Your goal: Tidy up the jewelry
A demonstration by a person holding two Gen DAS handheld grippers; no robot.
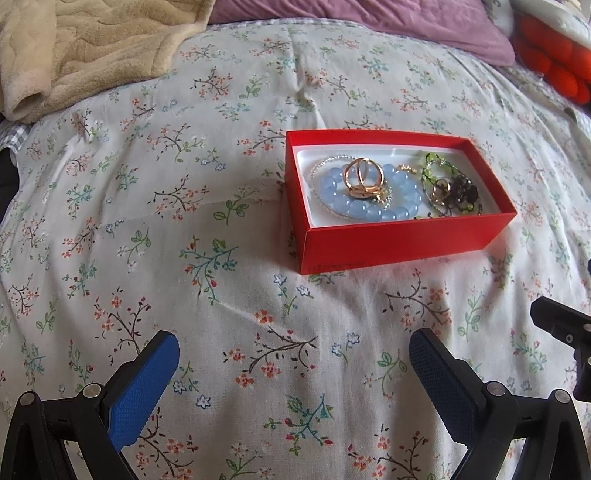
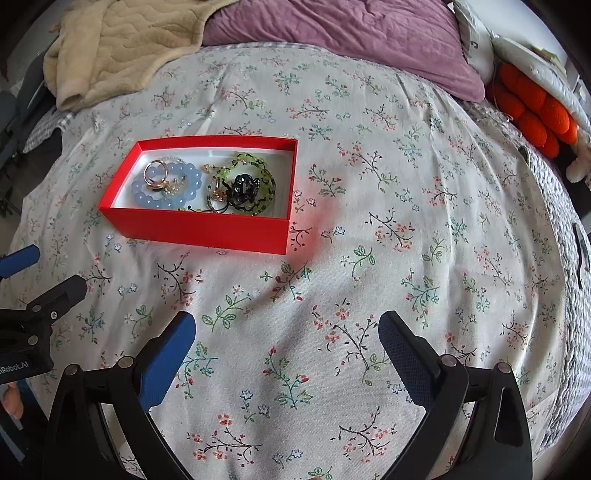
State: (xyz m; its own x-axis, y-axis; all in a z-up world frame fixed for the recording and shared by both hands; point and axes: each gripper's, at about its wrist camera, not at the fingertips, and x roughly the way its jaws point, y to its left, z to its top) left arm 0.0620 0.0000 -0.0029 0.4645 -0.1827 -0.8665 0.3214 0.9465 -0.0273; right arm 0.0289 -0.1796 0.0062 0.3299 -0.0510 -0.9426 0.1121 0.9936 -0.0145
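Observation:
A red box (image 1: 391,243) with a white lining sits on the floral bedspread; it also shows in the right wrist view (image 2: 199,229). Inside lie a blue bead bracelet (image 1: 369,210) (image 2: 166,199), gold rings (image 1: 364,179) (image 2: 155,173), a green bead bracelet (image 1: 432,166) (image 2: 251,162) and a black piece (image 1: 465,192) (image 2: 242,188). My left gripper (image 1: 293,343) is open and empty, near of the box. My right gripper (image 2: 286,325) is open and empty, near and right of the box.
A beige blanket (image 1: 74,48) (image 2: 122,40) lies at the far left. A purple pillow (image 1: 388,18) (image 2: 351,33) is at the back. An orange plush item (image 1: 554,62) (image 2: 535,107) is at the far right. The bedspread (image 2: 406,221) spreads all around.

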